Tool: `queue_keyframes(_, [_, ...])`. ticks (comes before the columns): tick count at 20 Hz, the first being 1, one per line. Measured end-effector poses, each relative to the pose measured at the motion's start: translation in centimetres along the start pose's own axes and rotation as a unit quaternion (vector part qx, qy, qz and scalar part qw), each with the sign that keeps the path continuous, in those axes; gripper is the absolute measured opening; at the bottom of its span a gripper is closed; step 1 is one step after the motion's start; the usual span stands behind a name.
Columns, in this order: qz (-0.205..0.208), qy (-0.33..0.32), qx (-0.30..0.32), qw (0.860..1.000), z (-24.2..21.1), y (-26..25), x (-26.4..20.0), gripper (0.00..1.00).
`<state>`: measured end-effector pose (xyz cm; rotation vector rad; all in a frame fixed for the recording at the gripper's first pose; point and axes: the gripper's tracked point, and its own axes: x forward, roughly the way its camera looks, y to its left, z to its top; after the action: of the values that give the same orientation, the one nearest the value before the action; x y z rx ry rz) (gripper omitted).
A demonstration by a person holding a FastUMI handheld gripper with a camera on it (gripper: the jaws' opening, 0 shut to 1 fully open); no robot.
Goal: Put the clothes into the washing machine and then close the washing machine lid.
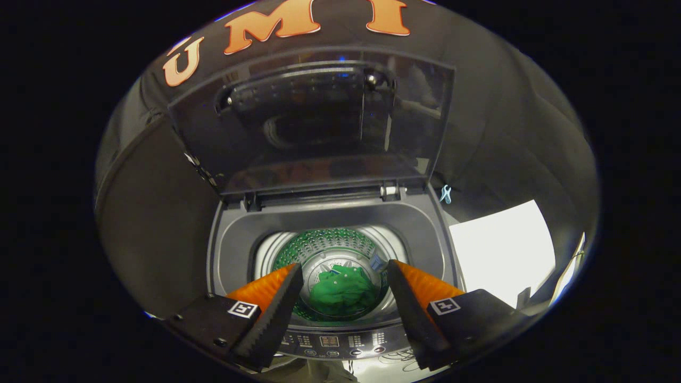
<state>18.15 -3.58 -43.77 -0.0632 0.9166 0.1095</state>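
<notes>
A top-loading washing machine (330,226) is seen from above its front edge, and everything else is placed against it. Its lid (314,119), a flat rectangular panel of dark, see-through plastic with a moulded handle recess near its upper edge, is raised upright on the hinges at the back of the machine. Under the lid a smooth grey plastic collar with rounded corners is shown around the round drum (319,247), whose metal wall is dotted with rows of small holes. At the bottom of the drum a crumpled green garment (343,295) of soft, folded cloth is lodged, with a few pale specks on it. The gripper (345,271) is held over the front rim of the machine, above the control panel (340,343) with its small buttons and display; its two fingers (276,314), ridged along their inner faces, are spread wide apart with nothing between them, and the garment is seen well below the gap. To the right of the machine a flat white sheet (503,252) is laid, and a small light-blue clip (446,194) is seen beside the right hinge corner.
</notes>
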Motion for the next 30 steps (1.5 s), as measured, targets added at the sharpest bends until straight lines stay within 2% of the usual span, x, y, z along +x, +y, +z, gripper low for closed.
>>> queue_keyframes(10, [0.021, -0.116, -0.014, 0.993, 12.6, 1.2, -10.6, 1.00])
queue_keyframes(14, [0.023, -0.158, -0.021, 0.987, 17.6, 1.4, -12.2, 0.99])
queue_keyframes(21, [0.020, -0.193, -0.034, 0.980, 24.1, 1.7, -10.1, 1.00])
queue_keyframes(30, [0.031, -0.181, -0.023, 0.983, 26.3, 2.7, -3.7, 1.00])
